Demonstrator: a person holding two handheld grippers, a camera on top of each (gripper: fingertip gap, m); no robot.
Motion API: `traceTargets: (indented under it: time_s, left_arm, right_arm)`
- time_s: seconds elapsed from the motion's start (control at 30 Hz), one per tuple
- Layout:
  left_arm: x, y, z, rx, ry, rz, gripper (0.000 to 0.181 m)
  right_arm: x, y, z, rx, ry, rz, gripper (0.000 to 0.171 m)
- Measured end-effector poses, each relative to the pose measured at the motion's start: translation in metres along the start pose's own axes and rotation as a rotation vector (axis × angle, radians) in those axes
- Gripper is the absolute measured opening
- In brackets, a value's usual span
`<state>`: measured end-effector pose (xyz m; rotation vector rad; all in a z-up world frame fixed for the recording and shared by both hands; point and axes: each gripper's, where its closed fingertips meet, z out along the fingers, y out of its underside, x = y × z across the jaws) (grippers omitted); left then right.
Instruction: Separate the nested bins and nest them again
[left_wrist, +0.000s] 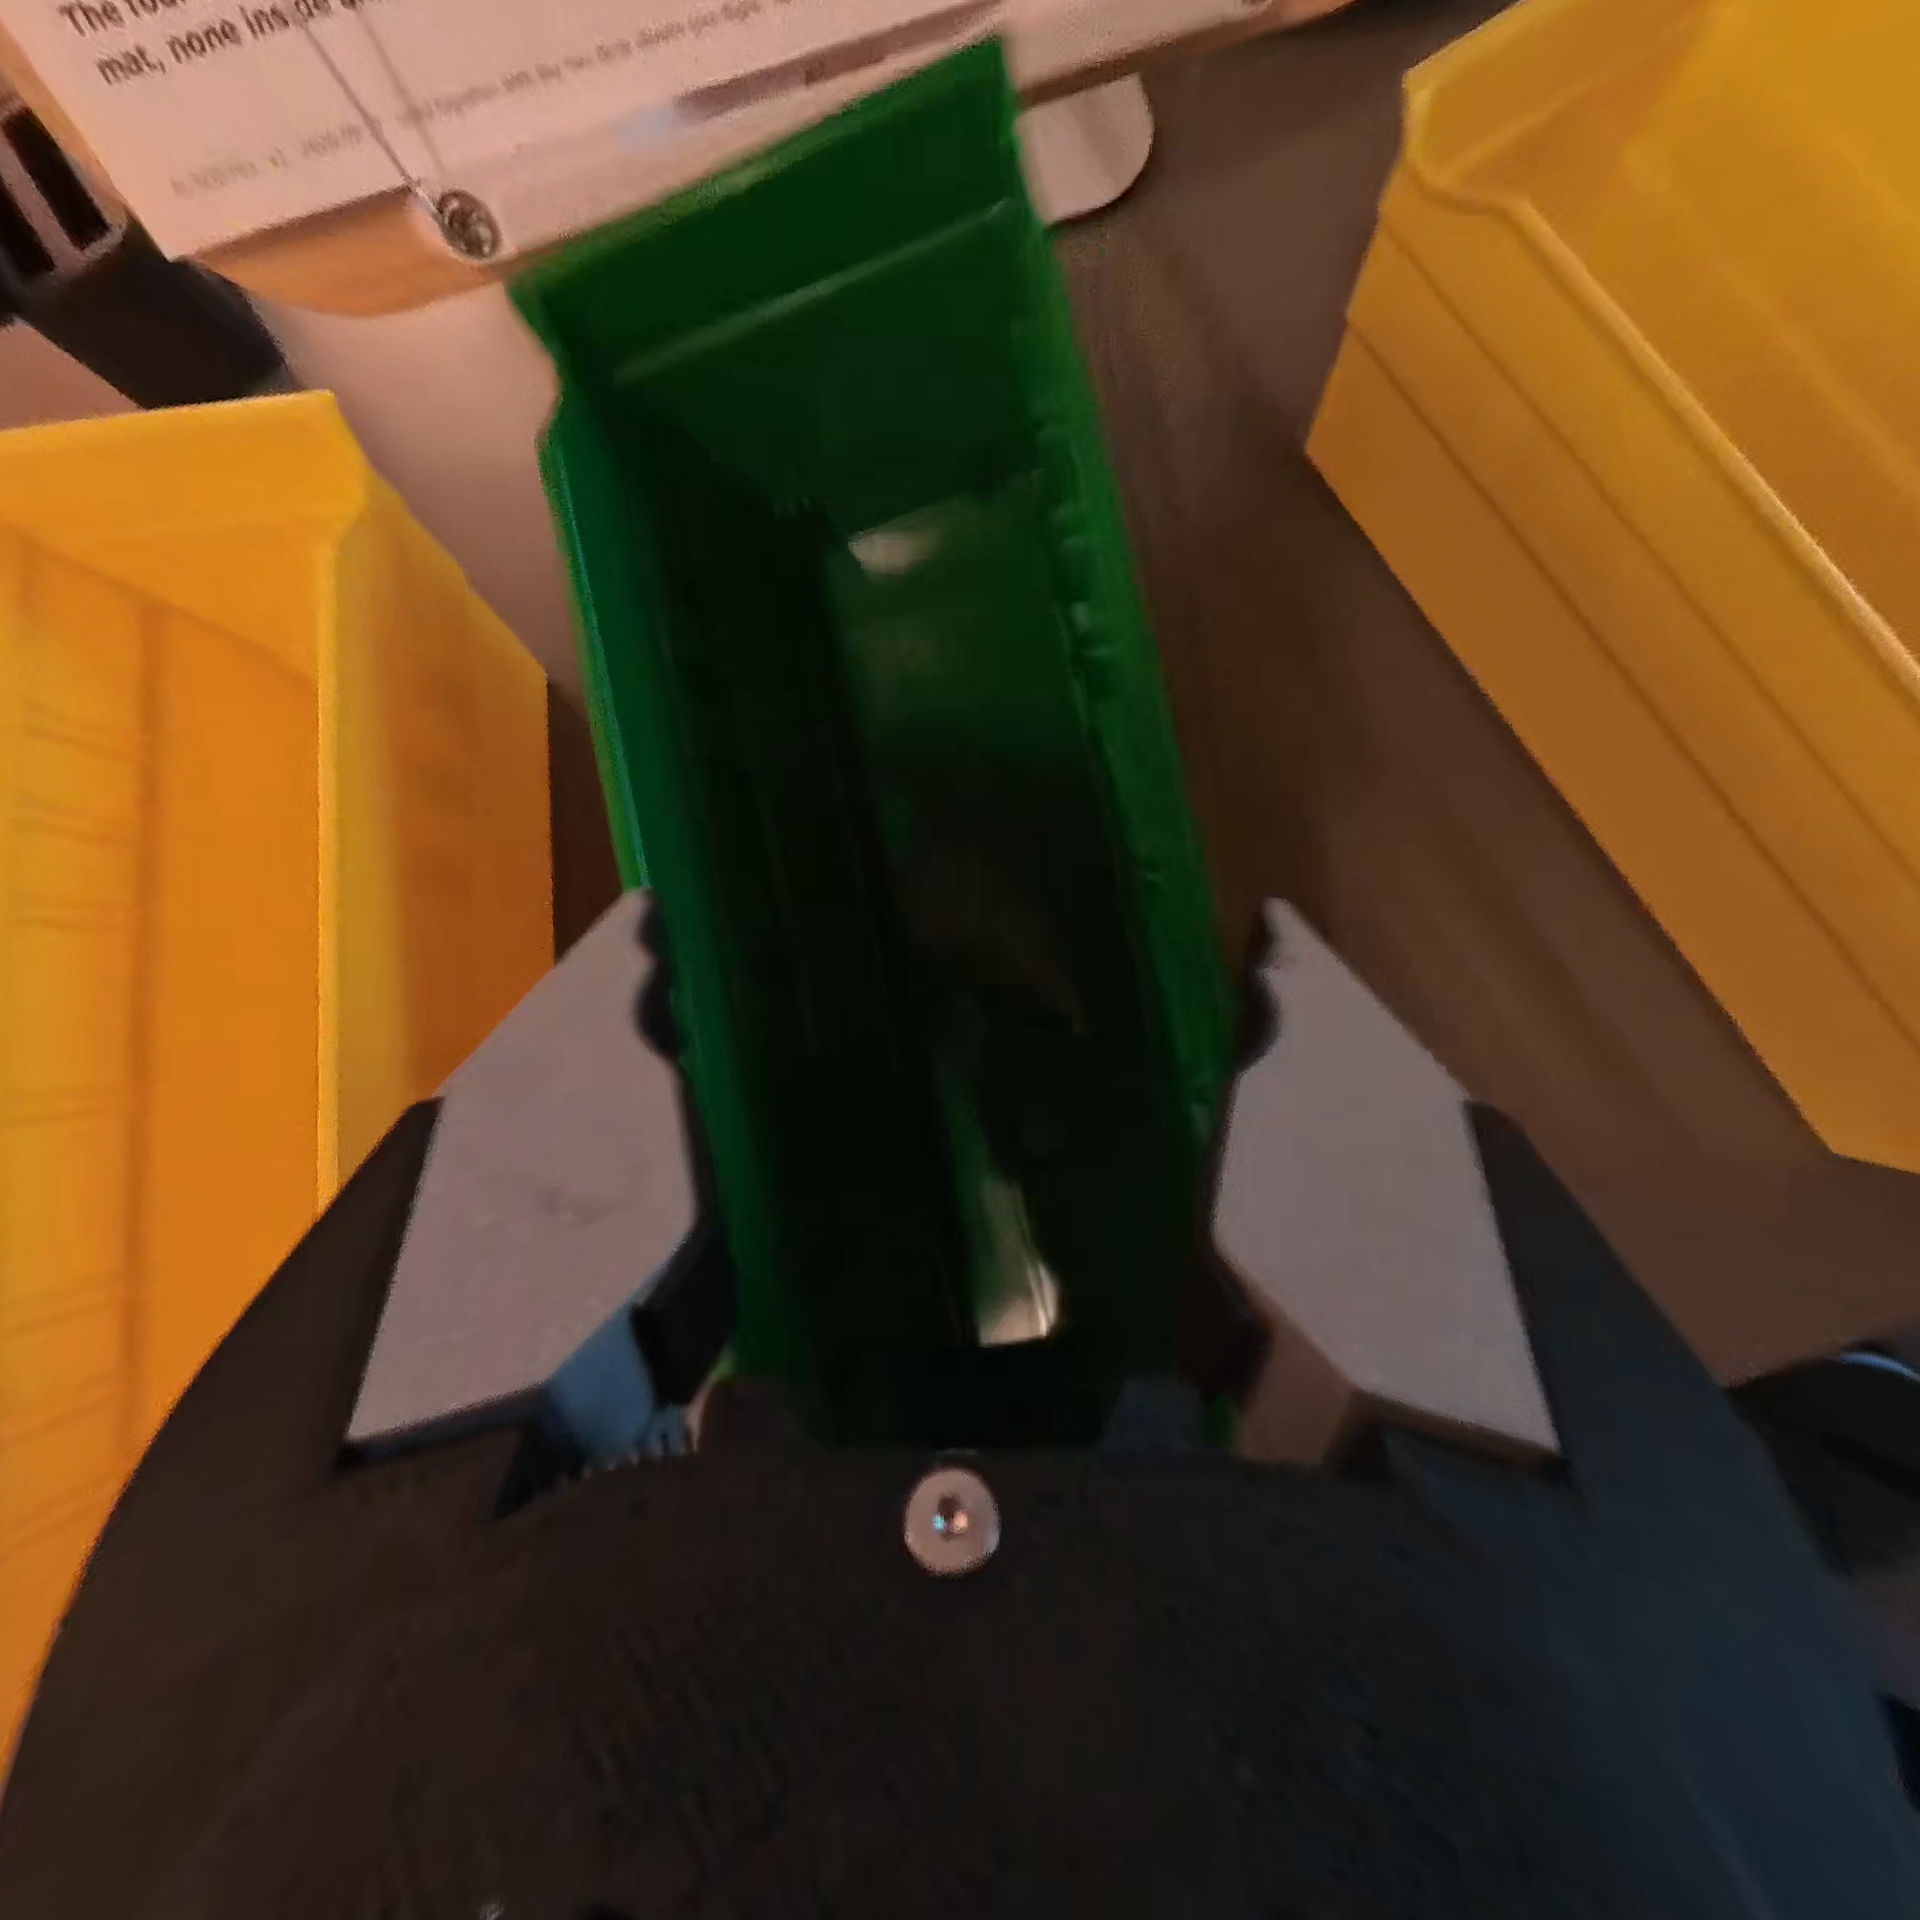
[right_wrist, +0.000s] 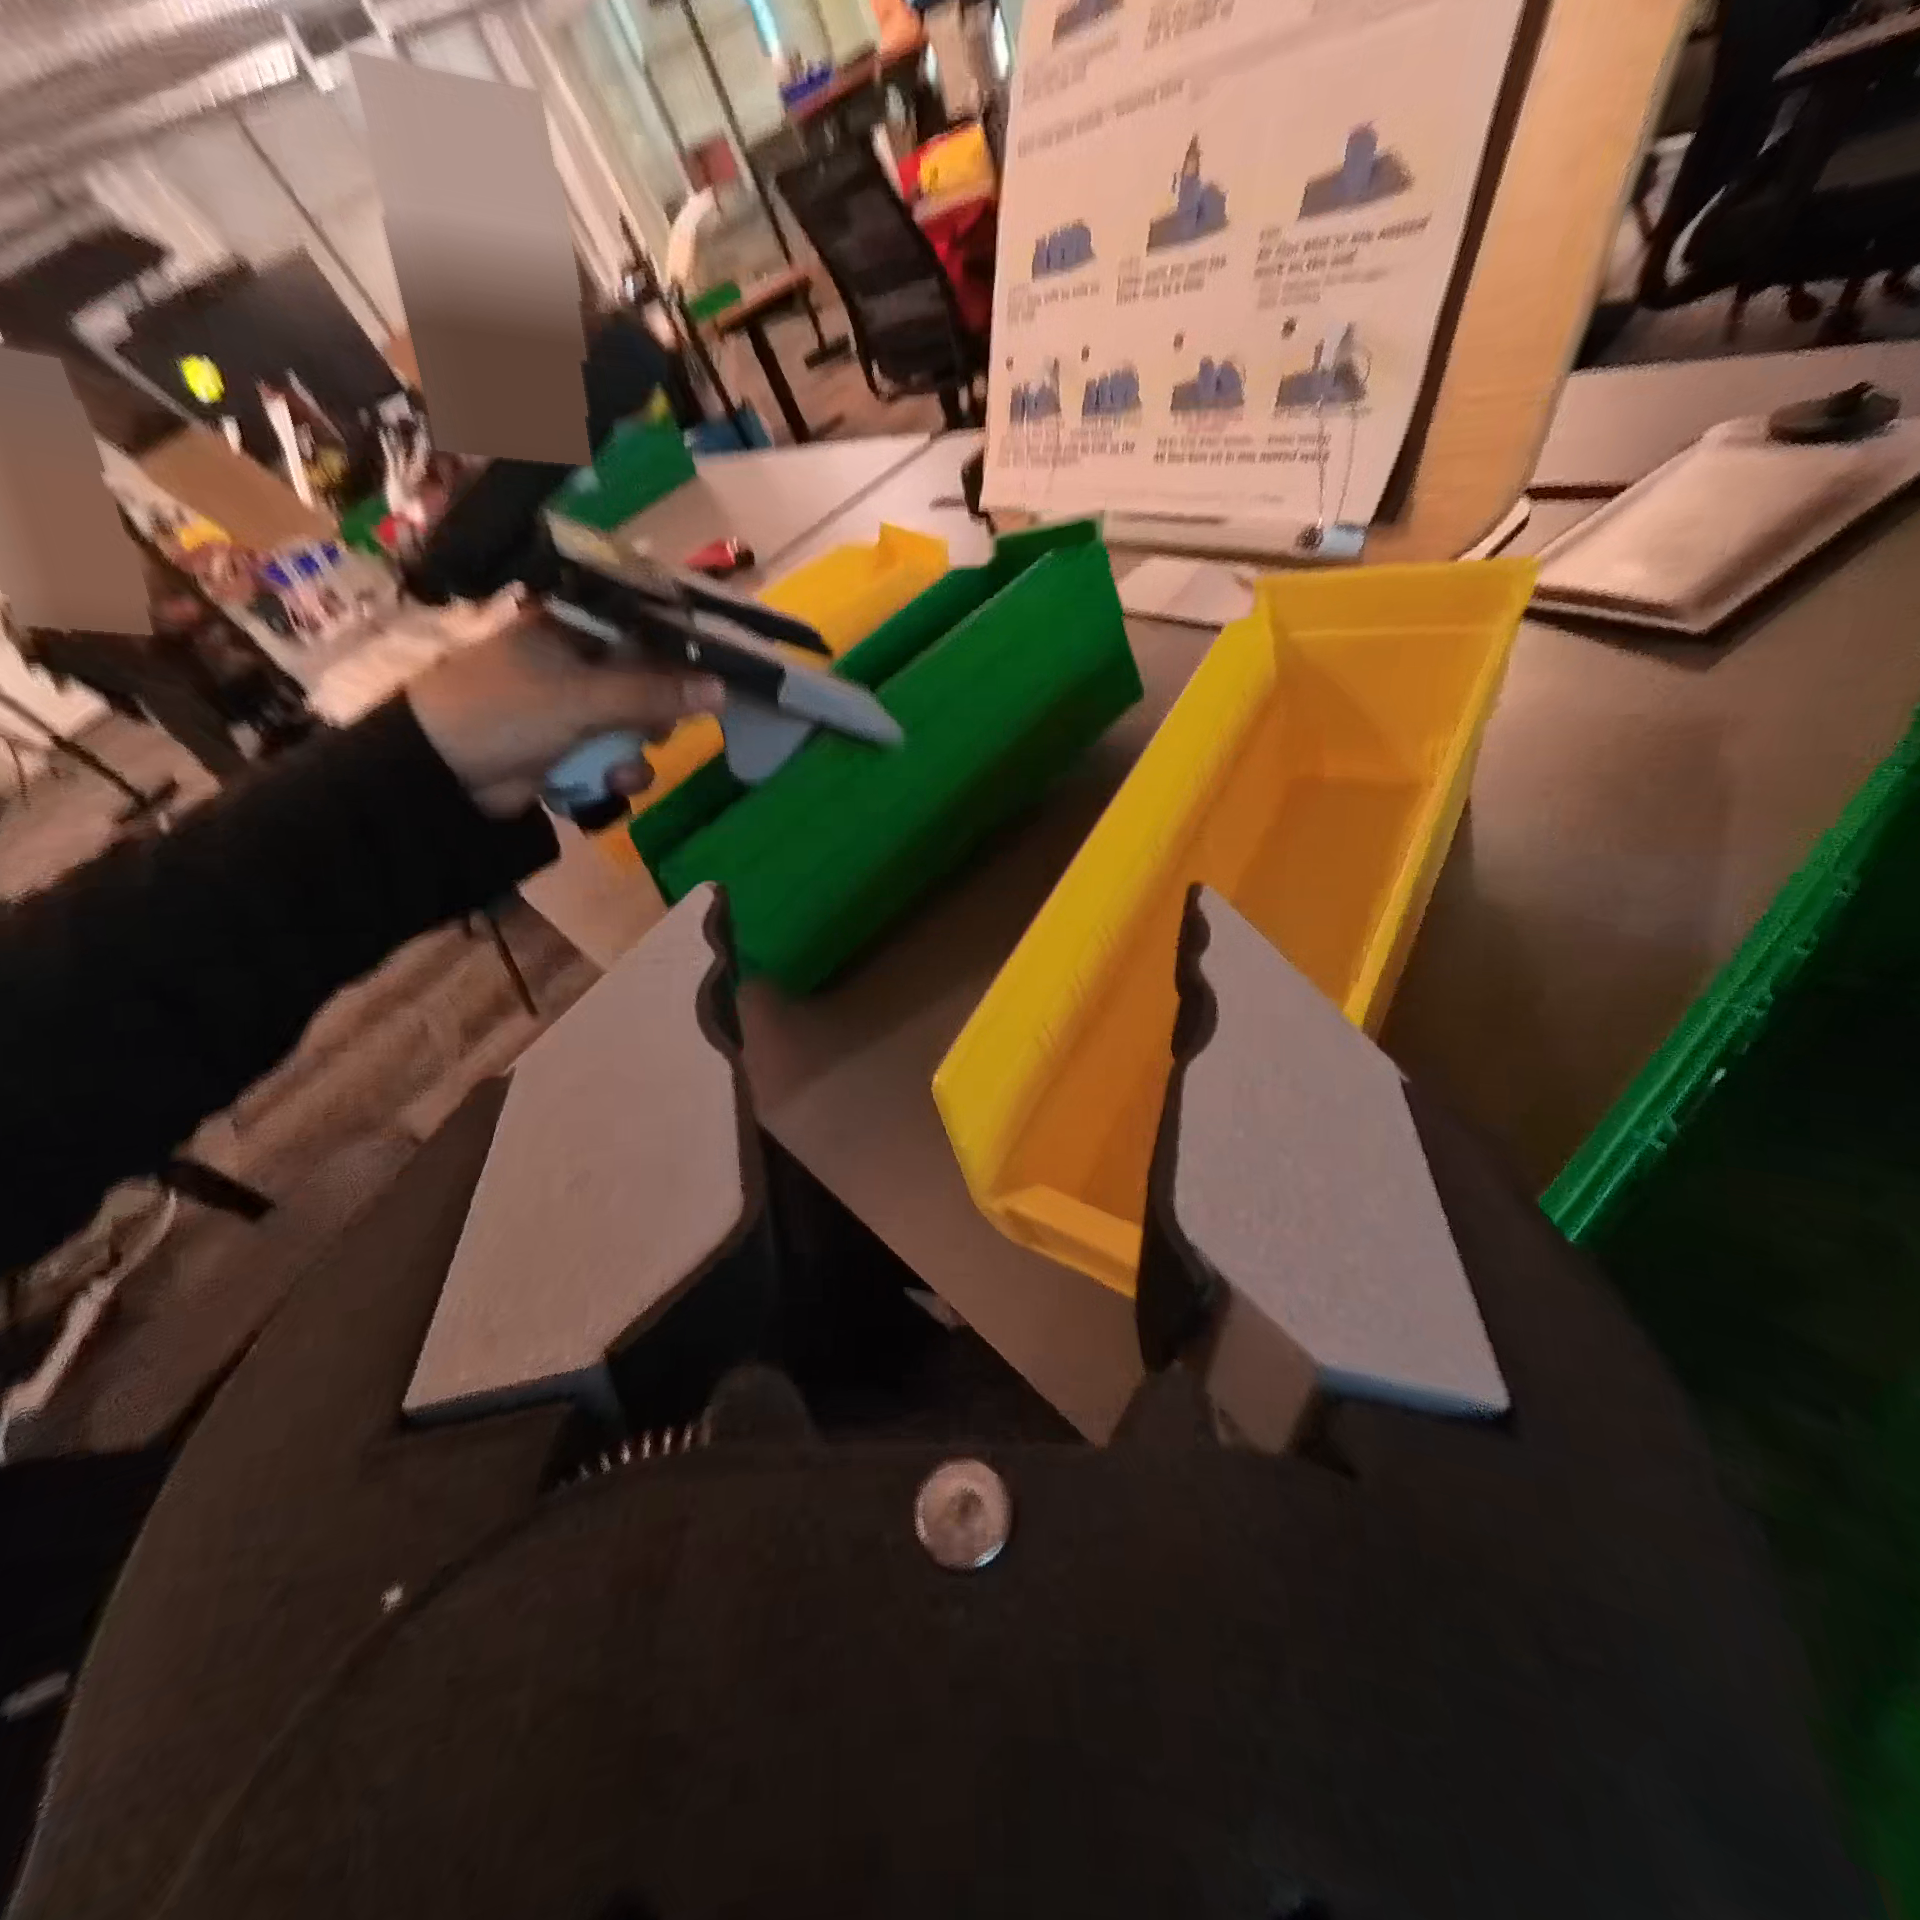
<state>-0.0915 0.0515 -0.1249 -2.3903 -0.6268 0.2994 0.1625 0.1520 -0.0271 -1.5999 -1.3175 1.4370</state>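
Right wrist view: grey table (right_wrist: 1621, 790) carrying bins spread apart, so separation step judged done or nearly so, renesting still ahead. Yellow bin (right_wrist: 1247, 935) resting open-side up, directly ahead of right gripper (right_wrist: 956, 997); tongs wide, empty, right finger over bin's near end. Second green bin (right_wrist: 1766, 1091) at right edge, another yellow bin (right_wrist: 862, 582) beyond. Green bin (right_wrist: 914, 748) tilted, seemingly lifted clear of table, clamped across its width by left gripper (right_wrist: 821, 717); hand (right_wrist: 540, 727) wrapped on handle, dark sleeve reaching in from left, tool angled down. Left wrist view: left gripper (left_wrist: 956, 997) closed on green bin (left_wrist: 862, 665) walls, yellow bins (left_wrist: 208, 831) either side. Next move likely: carry green bin over a matching host, align long axes, lower straight.
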Motion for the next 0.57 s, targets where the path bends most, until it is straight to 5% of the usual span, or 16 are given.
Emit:
traceTargets:
  time_s: [0.03, 0.07, 0.27, 0.4, 0.57]
  left_arm:
    - [0.002, -0.003, -0.006, 0.027, 0.022, -0.012, 0.085]
    - [0.004, -0.006, -0.014, 0.054, 0.056, -0.022, 0.084]
    - [-0.005, -0.01, -0.099, 0.196, 0.223, 0.056, 0.096]
    - [-0.06, 0.028, -0.13, 0.157, 0.099, 0.118, 0.085]
    - [-0.098, 0.099, -0.128, -0.005, 0.058, 0.131, 0.089]
  right_arm:
    - [-0.001, 0.007, 0.002, -0.043, -0.007, -0.028, 0.077]
    - [-0.003, 0.014, 0.004, -0.087, -0.019, -0.06, 0.072]
    - [0.0, 0.068, 0.009, -0.359, -0.062, -0.216, 0.07]
    - [-0.006, 0.115, 0.009, -0.597, -0.106, -0.286, 0.061]
    - [0.011, 0.142, 0.026, -0.757, 0.019, -0.377, 0.06]
